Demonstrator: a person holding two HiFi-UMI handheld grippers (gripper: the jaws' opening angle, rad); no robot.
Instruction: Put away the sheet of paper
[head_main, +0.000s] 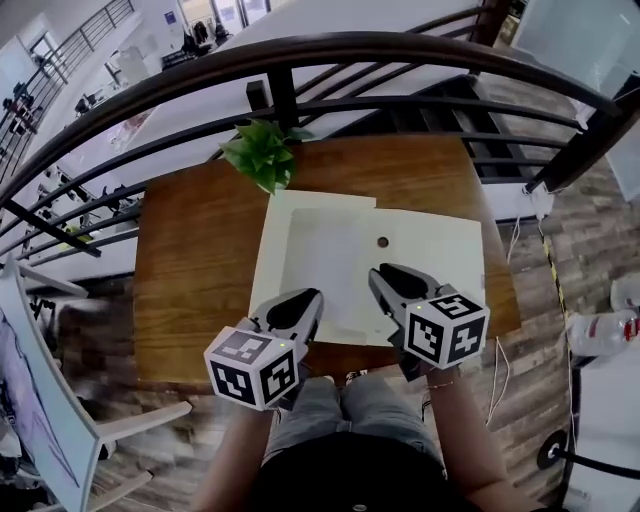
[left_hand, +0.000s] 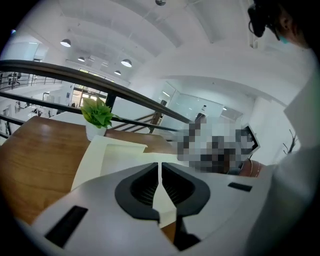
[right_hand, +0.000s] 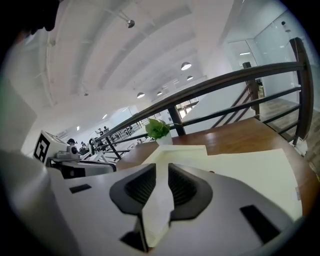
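Open-plan office or lab building, upper mezzanine level. A curved dark railing (head_main: 330, 50) edges the level, and below it is a lower floor (head_main: 40, 110) with desks, equipment and people (right_hand: 100, 132) (too small to tell what they are doing). High white ceiling with round lights (right_hand: 186, 66), a glass partition (right_hand: 265, 45), and a staircase (head_main: 500, 130) going down beside the rail. A wooden table (head_main: 190, 260) with a potted plant (head_main: 262, 152), a white chair (head_main: 120, 430), a plank floor (head_main: 590, 230) and loose cables (head_main: 500, 370).
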